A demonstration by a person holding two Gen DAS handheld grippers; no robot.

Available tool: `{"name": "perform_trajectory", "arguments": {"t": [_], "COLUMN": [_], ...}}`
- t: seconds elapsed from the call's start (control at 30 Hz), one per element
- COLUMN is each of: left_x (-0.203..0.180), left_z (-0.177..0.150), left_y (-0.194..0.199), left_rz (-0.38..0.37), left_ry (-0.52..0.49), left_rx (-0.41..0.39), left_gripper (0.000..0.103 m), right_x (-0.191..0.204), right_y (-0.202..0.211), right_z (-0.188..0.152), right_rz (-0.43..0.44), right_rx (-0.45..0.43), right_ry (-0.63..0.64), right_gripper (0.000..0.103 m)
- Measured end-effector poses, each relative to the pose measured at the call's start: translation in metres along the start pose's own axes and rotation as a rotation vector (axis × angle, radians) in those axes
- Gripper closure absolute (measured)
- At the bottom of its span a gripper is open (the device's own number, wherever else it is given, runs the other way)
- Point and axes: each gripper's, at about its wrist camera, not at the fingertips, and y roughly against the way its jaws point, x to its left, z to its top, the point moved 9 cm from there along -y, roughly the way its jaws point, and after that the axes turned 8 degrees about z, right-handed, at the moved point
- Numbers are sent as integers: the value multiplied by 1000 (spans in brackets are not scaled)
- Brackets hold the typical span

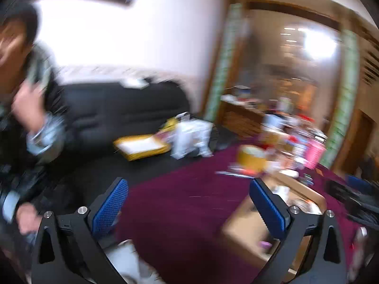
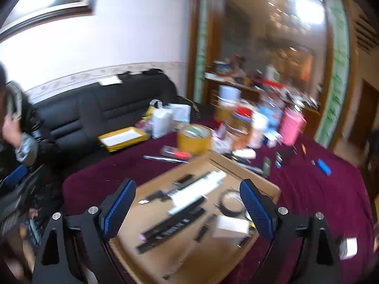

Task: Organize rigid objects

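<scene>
Both claws stand wide apart with nothing between the blue pads: the right gripper [image 2: 187, 203] hangs over a shallow cardboard tray [image 2: 272, 187] on the maroon cloth [image 2: 331, 201]; the left gripper [image 1: 189, 203] hangs over bare cloth, with the tray [image 1: 244, 224] under its right finger. In the tray lie a white tube [image 2: 196, 191], long black bars [image 2: 173, 227], a dark ring [image 2: 231, 202] and a white box [image 2: 231, 229], close together. Beyond its far rim sit a yellow tub [image 2: 194, 139], a red-handled tool [image 2: 176, 153], a pink canister [image 2: 291, 126] and blurred clutter. A blue piece [image 2: 324, 166] lies apart on the right. A black sofa [image 2: 106, 111] holds a yellow-edged pad [image 2: 123, 138]; a person's sleeve [image 2: 27, 146] shows at left.
</scene>
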Motion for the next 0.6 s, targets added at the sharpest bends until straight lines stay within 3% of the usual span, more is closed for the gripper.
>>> {"name": "perform_trajectory", "arguments": {"t": [0.07,0.17,0.33,0.47,0.53,0.6], "left_x": [24,30,-5,-43,-70,-97], "left_z": [4,8,19,36,37,28], "left_y": [-10,-9,24,65,76,71], "left_rz": [27,53,21,-48,-123,-210], "left_ry": [64,40,-45,-94,-119,-161], "left_rx": [31,2,-140,-268,-246,-132], "left_gripper": [1,1,1,0,0,0], "right_x": [14,25,9,-22,-39,-57], "right_y": [-2,-8,-4,6,9,14], "right_z": [-3,-15,-35,-54,-63,-71], "right_rz": [39,90,28,-45,-65,-84], "right_rx": [8,38,65,67,76,76], "right_ry": [7,-36,-57,-102,-153,-213], "right_gripper": [10,10,10,10,10,10]}}
